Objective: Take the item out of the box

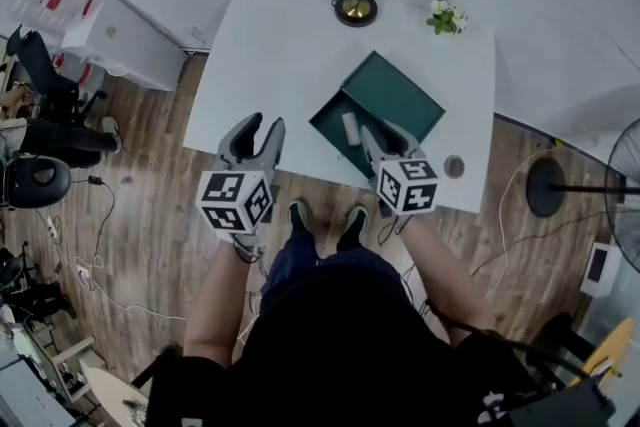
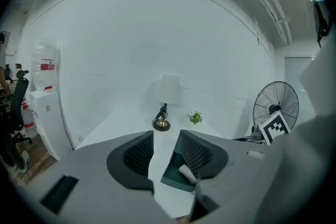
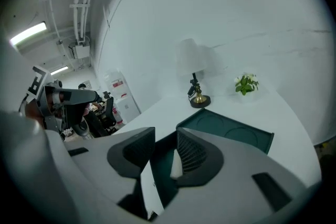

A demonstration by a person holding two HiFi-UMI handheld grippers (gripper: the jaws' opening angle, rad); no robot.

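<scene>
A dark green box [image 1: 392,97] lies open on the white table [image 1: 270,45], and a small white item [image 1: 350,127] rests in its near left part. My right gripper [image 1: 386,139] hovers over the box's near edge, just right of the item. Its jaws stand apart with nothing pressed between them. In the right gripper view the item [image 3: 177,165] shows low behind the right finger, inside the box [image 3: 231,131]. My left gripper [image 1: 261,127] is open and empty at the table's near edge, left of the box [image 2: 172,174]. The item [image 2: 187,171] is visible past its right finger.
A lamp with a brass base [image 1: 354,7] and a small potted plant [image 1: 446,17] stand at the table's far side. A small round disc [image 1: 454,166] lies near the front right corner. A floor fan [image 1: 625,185] is on the right and office chairs [image 1: 40,155] are on the left.
</scene>
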